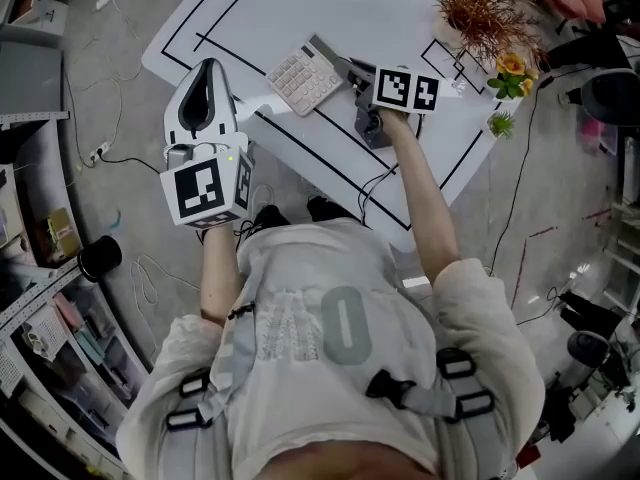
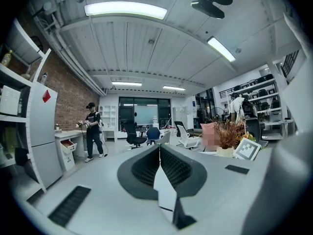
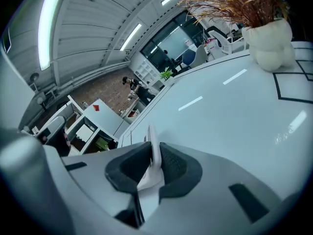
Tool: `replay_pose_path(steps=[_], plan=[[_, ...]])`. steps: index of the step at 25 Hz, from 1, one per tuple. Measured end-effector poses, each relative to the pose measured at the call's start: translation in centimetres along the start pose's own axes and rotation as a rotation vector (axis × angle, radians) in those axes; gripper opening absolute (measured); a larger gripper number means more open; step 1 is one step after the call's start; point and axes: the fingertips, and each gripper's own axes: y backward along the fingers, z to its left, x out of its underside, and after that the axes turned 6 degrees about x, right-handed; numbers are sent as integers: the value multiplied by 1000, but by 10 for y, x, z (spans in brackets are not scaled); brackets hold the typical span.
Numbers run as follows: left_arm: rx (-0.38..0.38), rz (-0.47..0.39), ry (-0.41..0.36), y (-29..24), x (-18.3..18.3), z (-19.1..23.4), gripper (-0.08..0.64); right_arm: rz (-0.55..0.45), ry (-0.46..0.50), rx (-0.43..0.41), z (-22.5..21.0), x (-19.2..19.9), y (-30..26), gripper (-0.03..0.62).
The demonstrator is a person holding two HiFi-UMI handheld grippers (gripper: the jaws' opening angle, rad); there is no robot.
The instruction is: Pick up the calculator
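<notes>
Your right claw has closed on the calculator, coming at it from its 3 o'clock side. In the right gripper view the dark pads press on either side of a thin white edge, the calculator's, with only that edge keeping them apart. The calculator itself sits on the white worktop at about 12 o'clock in your head view, inside the black lines marked there, keys facing up. Whether it has lifted off the surface, I cannot tell.

Your left claw is at 10 o'clock in the head view, by the worktop's edge and apart from the calculator at its 8 o'clock. Its jaws are pressed together with nothing between them.

A dried plant in a white vase stands at 1 o'clock.
</notes>
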Motion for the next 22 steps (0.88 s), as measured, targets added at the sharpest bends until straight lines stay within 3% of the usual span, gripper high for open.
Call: replay_pose_path(steps=[9,16,22], plan=[[-4,-8,-7,8,-3,-3,21,-48,-90,-46,9,-1,6,51],[-1,-35,-15,21,-15,-2,21,-144,-30,44,13,-25,28,51],[-10,-73,-16,34,-28,-4,21,-265,95,120,30,-57,62,51]])
